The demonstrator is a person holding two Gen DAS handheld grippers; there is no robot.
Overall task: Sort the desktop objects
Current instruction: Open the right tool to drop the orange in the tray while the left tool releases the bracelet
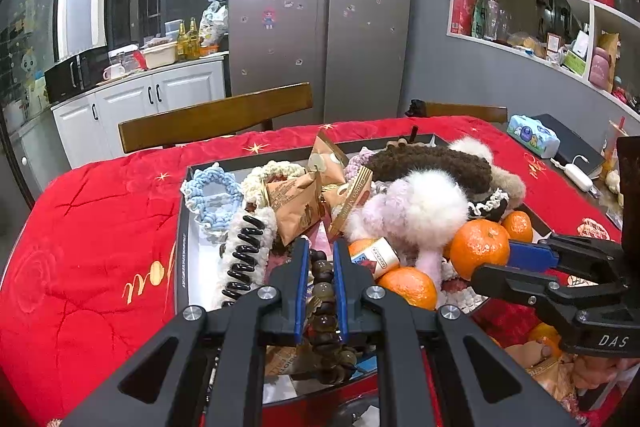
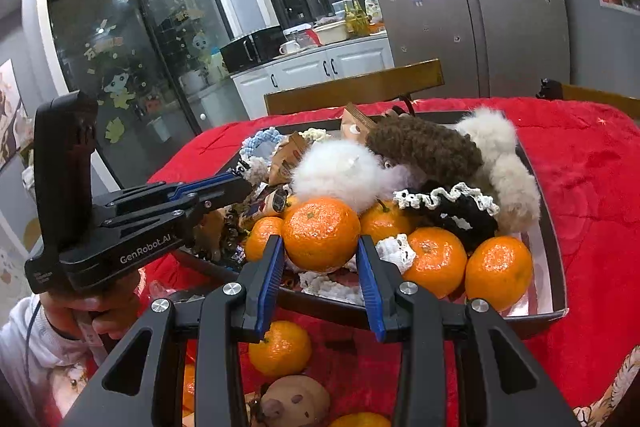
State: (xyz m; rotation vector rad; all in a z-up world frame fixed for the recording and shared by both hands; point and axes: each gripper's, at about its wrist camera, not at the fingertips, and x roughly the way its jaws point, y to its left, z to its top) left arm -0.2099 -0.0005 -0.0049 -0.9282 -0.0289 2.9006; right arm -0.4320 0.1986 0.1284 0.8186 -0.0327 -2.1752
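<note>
Left hand-held gripper (image 1: 321,259) clenched a stiff, slippery brown bead string (image 1: 323,291) at the tray (image 1: 182,227) front; right hand-held gripper (image 2: 320,255) grasped a firm, round orange mandarin (image 2: 321,233) across its middle.

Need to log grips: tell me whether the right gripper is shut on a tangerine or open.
Shut on it. The right gripper has both blue pads against the sides of the tangerine, above the tray.

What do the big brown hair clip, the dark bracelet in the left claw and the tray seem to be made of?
Brown hair clip: likely curly plush or faux fur; its surface is matte and nubbly. Bracelet: round brown beads with a glossy shine, maybe polished wood or resin. Tray: probably cardboard, as a box lid; thin straight walls, dark outside, pale inside.
</note>
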